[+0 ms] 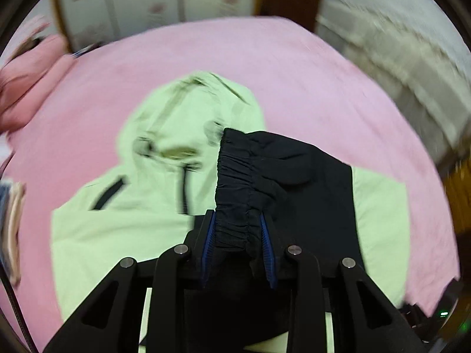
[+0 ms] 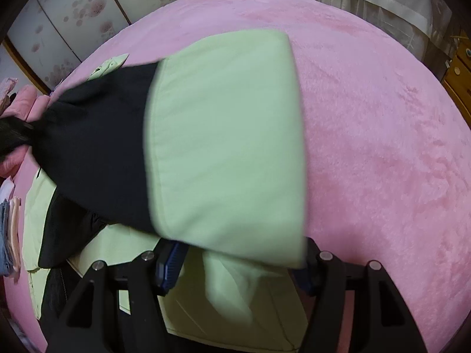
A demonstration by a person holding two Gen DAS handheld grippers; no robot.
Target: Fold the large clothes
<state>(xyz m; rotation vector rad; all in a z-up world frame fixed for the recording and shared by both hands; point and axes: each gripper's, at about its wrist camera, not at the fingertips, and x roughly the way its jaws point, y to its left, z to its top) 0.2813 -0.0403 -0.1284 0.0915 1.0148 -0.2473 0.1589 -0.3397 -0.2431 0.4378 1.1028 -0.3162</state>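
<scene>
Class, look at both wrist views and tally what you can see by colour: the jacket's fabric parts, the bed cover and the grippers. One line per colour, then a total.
Light green: 1, jacket body
Black: 1, jacket sleeve
Pink: 1, bed cover
Black with blue pads: 2, left gripper, right gripper
Total: 5

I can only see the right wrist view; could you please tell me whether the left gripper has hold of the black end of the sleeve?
Observer: Yes. The left gripper is shut on the black elastic cuff, which is bunched between its fingers.
Operator: Thank you. Where does the hood lie?
Observer: The hood lies spread on the pink blanket, beyond the cuff.
Operator: And can you see the front zip?
Observer: A dark zip runs down from the hood, left of the cuff; the picture is blurred there.
</scene>
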